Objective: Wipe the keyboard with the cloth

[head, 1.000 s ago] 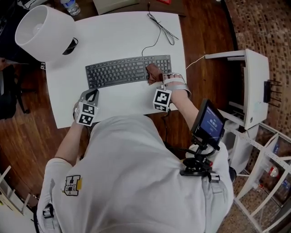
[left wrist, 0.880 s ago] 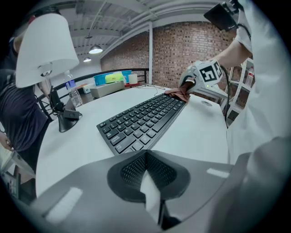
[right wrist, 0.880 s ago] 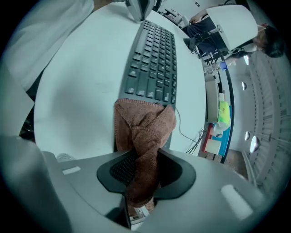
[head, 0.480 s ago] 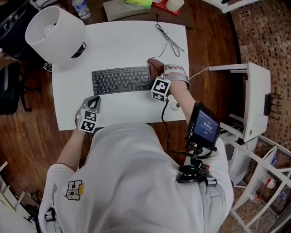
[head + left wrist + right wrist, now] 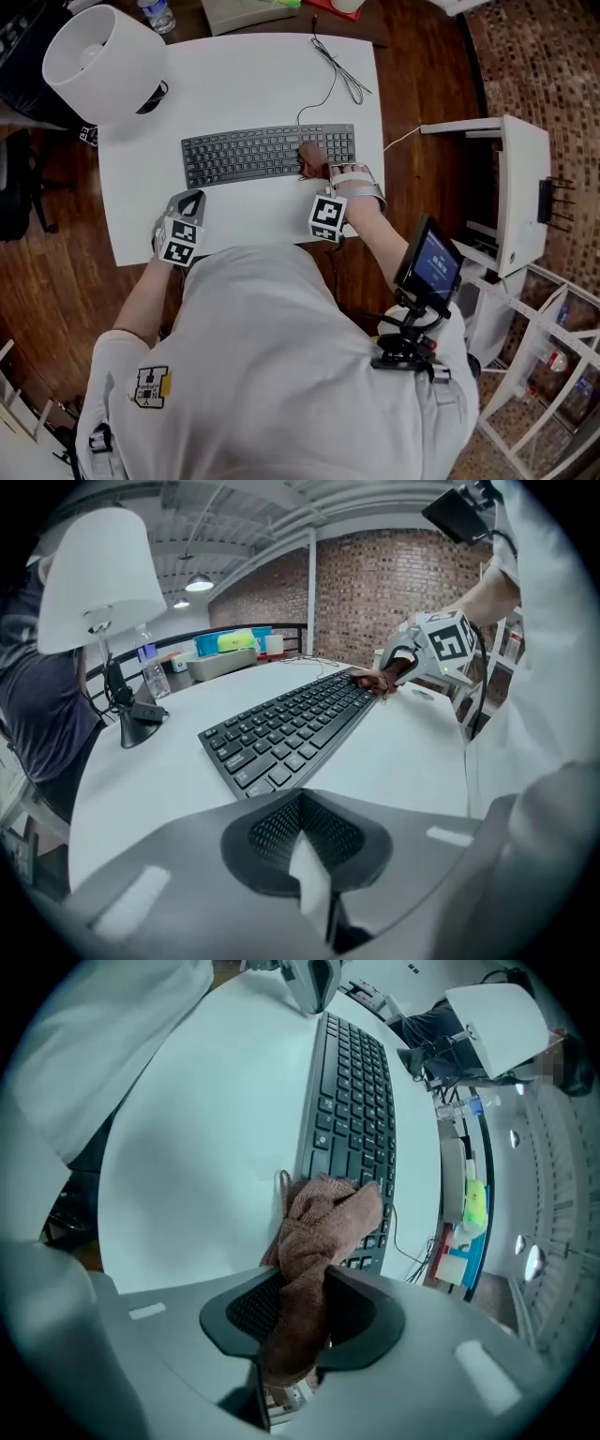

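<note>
Nearest you, your left gripper (image 5: 305, 855) hangs by the near edge of the table (image 5: 244, 84), its jaws drawn together on nothing; I'd use it to steady the keyboard's left end if the board slides. Your right gripper (image 5: 300, 1307) pinches the brown cloth (image 5: 323, 1218), whose bunched free end lies on the right part of the keyboard (image 5: 253, 155). Press lightly, let more cloth spread over the keys, and stroke along the rows toward the left end. Farther back, mind the cable (image 5: 339, 67) and the lamp (image 5: 98, 61)
</note>
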Demonstrator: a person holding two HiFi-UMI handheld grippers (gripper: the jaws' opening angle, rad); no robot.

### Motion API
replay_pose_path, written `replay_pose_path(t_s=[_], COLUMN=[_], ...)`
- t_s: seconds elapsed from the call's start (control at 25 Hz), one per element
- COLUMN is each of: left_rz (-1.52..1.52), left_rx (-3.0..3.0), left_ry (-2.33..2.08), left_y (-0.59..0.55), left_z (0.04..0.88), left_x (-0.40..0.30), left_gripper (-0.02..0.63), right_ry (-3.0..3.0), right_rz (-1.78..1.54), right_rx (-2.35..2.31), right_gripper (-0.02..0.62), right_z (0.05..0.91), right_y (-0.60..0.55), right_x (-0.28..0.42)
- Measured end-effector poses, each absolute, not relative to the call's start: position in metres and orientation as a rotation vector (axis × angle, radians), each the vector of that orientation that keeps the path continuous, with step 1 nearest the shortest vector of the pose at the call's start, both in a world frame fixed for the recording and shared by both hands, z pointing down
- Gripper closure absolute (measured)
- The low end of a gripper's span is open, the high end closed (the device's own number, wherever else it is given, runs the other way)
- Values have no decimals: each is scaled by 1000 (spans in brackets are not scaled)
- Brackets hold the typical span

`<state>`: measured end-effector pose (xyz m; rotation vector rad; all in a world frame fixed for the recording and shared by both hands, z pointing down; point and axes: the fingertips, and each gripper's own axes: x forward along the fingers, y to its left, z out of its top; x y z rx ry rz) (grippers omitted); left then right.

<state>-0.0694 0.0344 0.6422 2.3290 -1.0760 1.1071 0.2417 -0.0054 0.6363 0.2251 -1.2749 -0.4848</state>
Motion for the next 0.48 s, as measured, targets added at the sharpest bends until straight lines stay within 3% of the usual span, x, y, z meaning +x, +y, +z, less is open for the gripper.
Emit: replay_pose_path(t_s=[0.48], left_rz=[1101], left_rx=[2257], left_ry=[-1145], left_y=[42], left_z=[640], left_x=[-85], left_gripper=[606], right_ry=[-1233], right_rz=[-531], right_rx=[320], right_gripper=[479], right_z=[629], right_y=[-126], right_x=[216])
